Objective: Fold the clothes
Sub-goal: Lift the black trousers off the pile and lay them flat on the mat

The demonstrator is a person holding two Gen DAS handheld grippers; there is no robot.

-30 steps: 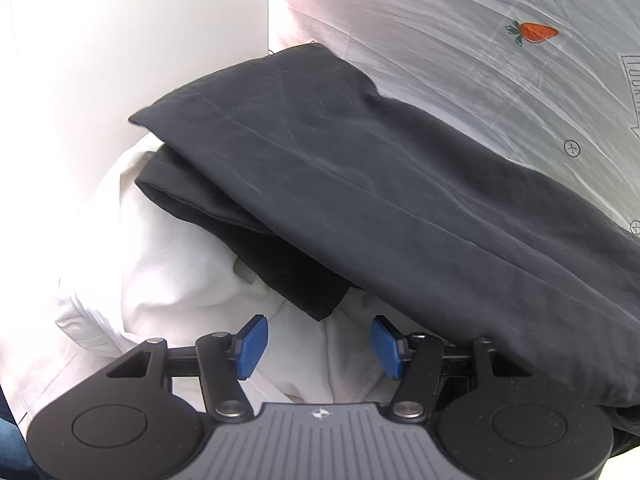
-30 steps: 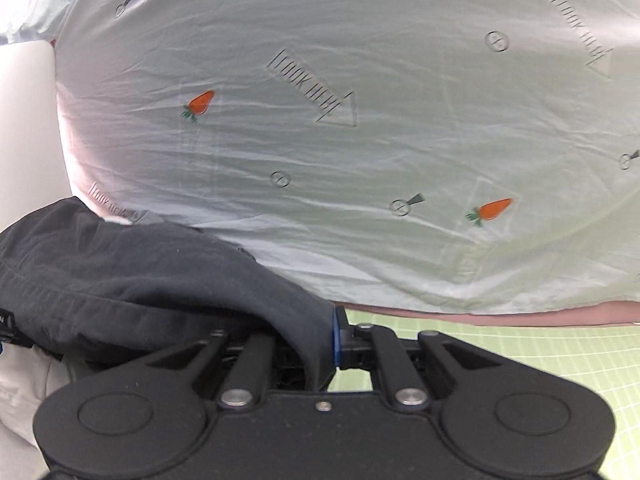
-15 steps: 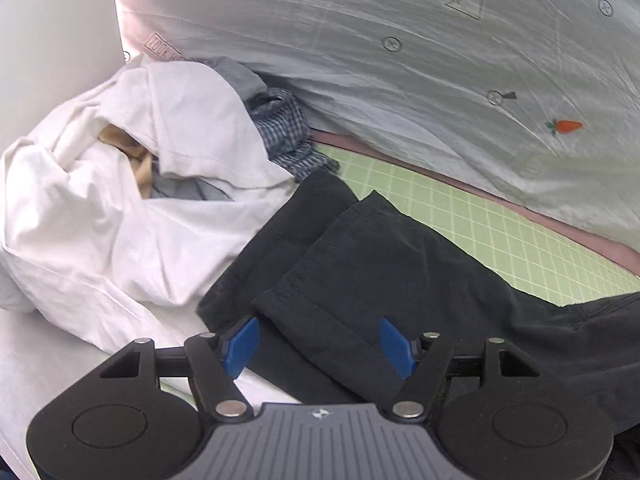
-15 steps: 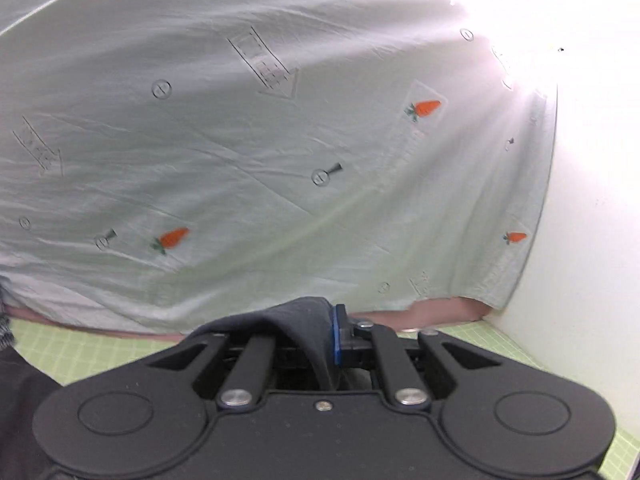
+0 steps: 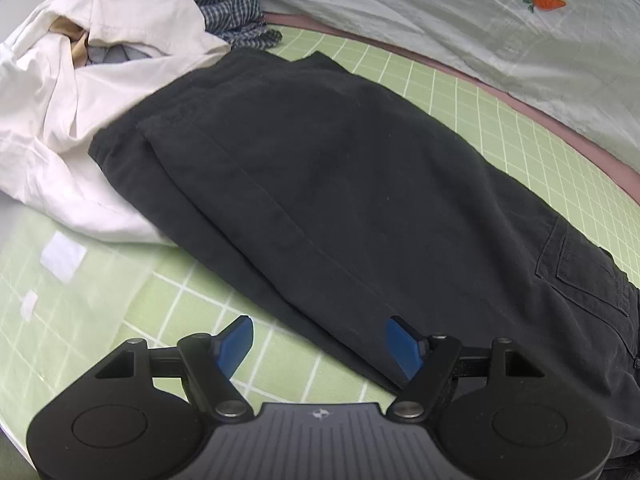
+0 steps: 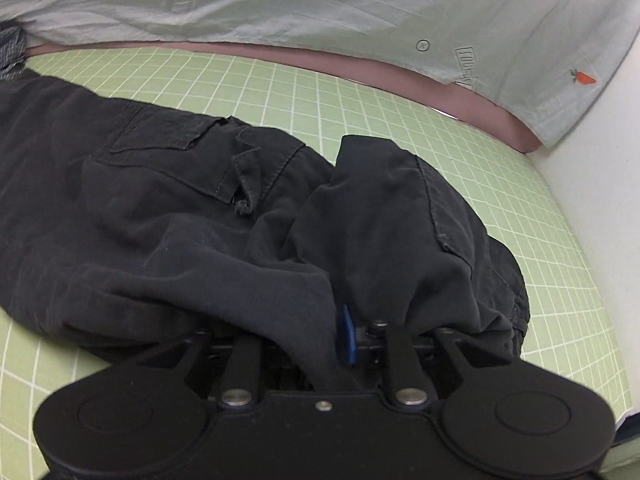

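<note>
Dark cargo trousers lie stretched across the green grid mat, leg ends at the far left against a pile of clothes. My left gripper is open and empty just above the trousers' near edge. In the right wrist view the trousers show a flap pocket, and their waist end is bunched over my right gripper, which is shut on that cloth. Only one blue pad shows; the rest of the jaws are hidden by fabric.
A pile of white and checked clothes sits at the mat's far left. A pale sheet with carrot prints hangs behind the mat; it also shows in the right wrist view. A white wall bounds the right side.
The trousers were lifted off the clothes pile, swung over and laid out flat on the mat. My right gripper kept its hold and came down; my left gripper stayed open and dropped low.
</note>
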